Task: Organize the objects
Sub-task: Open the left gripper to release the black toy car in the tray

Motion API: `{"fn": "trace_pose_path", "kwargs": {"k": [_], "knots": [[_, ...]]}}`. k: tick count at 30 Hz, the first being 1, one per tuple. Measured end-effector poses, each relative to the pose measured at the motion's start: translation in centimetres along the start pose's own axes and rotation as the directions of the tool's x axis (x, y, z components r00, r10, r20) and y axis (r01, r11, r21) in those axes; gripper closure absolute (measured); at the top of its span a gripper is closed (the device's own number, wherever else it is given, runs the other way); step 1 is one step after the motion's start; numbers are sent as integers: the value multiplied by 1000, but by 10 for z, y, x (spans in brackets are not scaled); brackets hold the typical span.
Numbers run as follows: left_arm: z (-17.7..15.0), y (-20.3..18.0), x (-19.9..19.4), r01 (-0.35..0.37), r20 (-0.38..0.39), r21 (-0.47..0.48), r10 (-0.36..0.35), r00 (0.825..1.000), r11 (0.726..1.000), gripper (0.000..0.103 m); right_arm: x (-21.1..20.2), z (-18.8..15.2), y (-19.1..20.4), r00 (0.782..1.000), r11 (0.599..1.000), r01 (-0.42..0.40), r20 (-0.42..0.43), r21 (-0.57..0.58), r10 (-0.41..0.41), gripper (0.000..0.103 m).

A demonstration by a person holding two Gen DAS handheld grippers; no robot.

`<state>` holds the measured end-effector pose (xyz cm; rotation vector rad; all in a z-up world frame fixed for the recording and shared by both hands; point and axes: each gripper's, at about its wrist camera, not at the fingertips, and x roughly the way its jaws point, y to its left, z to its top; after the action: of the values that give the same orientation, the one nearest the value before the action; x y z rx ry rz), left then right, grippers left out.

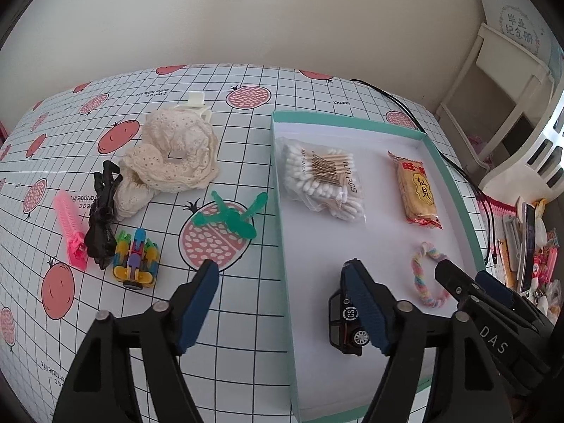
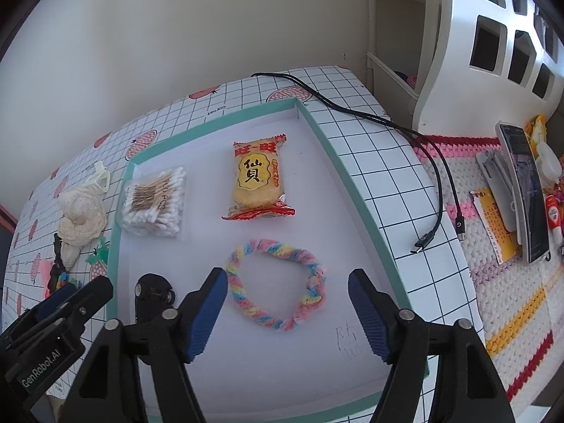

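A white tray with a teal rim point(image 1: 282, 183) point(image 2: 352, 183) holds a bag of cotton swabs point(image 1: 322, 179) point(image 2: 155, 201), a yellow rice-cracker packet point(image 1: 417, 190) point(image 2: 259, 179), a pastel twisted bracelet point(image 1: 417, 275) point(image 2: 312, 268) and a black toy car point(image 1: 347, 320) point(image 2: 153, 296). My left gripper point(image 1: 280, 275) point(image 2: 77, 294) is open and straddles the tray's left wall, its right finger just above the car. My right gripper point(image 2: 289, 282) point(image 1: 465, 276) hangs open over the bracelet and holds nothing.
Left of the tray on the gridded cloth lie a green toy plane point(image 1: 232, 216), a colourful block car point(image 1: 137, 261), a black clip point(image 1: 102, 222), a pink comb point(image 1: 70, 232) and a cream lace cloth point(image 1: 176, 155). A black cable point(image 2: 437, 190) runs right of the tray.
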<state>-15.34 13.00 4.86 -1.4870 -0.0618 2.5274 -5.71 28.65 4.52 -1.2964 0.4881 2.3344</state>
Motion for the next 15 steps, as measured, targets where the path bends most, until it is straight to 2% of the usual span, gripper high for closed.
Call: {"fn": "trace_pose_path", "kwargs": {"k": [3, 6, 9, 10, 12, 15], "knots": [[0, 3, -1, -7, 9, -10, 7, 1000, 1000, 22, 1, -1, 0, 1000, 1000, -4, 1, 3, 4, 18], [0, 5, -1, -18, 16, -11, 18, 1000, 1000, 15, 1, -1, 0, 1000, 1000, -4, 0, 1, 4, 12], [0, 6, 0, -30, 17, -16, 30, 999, 999, 15, 2, -1, 1, 1000, 1000, -3, -1, 0, 3, 4], [0, 7, 0, -35, 21, -17, 36, 999, 999, 14, 2, -1, 2, 1000, 1000, -2, -2, -1, 2, 2], [0, 7, 1, -46, 25, -15, 46, 999, 999, 6, 3, -1, 2, 1000, 1000, -1, -3, -3, 1, 0], [0, 8, 0, -54, 32, -12, 55, 998, 998, 4, 3, -1, 2, 1000, 1000, 2, -3, -6, -2, 0]]}}
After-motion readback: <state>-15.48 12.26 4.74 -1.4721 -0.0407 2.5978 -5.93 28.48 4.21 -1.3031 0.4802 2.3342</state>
